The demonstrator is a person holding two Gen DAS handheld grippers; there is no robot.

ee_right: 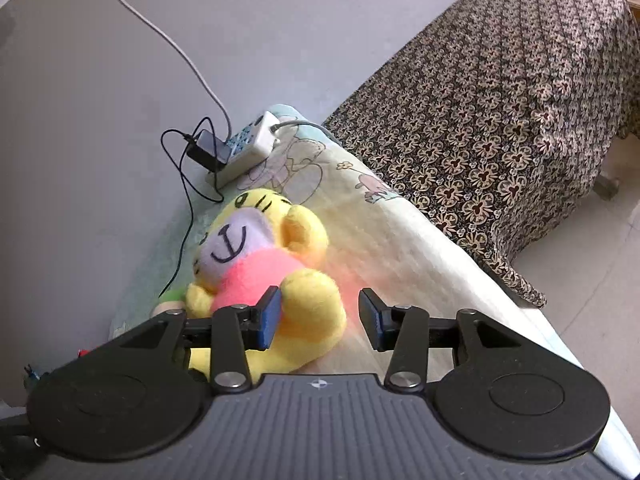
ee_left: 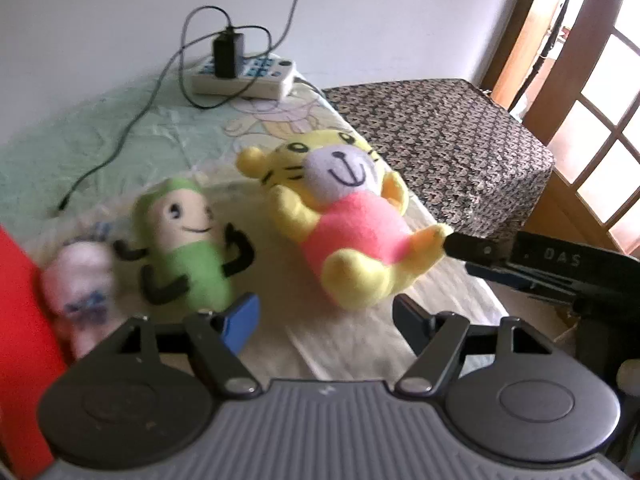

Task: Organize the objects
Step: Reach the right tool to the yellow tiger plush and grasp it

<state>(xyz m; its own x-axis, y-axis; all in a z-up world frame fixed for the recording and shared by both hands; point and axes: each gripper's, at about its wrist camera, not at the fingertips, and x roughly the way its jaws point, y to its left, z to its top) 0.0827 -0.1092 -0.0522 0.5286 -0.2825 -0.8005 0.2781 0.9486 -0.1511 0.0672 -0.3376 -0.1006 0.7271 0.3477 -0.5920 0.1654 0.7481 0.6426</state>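
Observation:
A yellow tiger plush in a pink shirt (ee_left: 344,216) lies on its back on the pale bedsheet (ee_left: 120,136). A green plush with black limbs (ee_left: 184,240) lies to its left, and a blurred pink-white plush (ee_left: 80,280) lies further left. My left gripper (ee_left: 324,320) is open and empty, just short of the tiger and green plush. My right gripper (ee_right: 318,318) is open, its jaws around the tiger's foot (ee_right: 312,312); its left finger touches the foot. In the left wrist view the right gripper's finger (ee_left: 472,246) meets the tiger's foot.
A white power strip (ee_left: 244,76) with a black charger and cables sits at the bed's far end by the wall. A red object (ee_left: 20,340) stands at the left edge. A dark patterned cloth (ee_right: 500,112) covers furniture on the right. A wooden door (ee_left: 592,100) is at far right.

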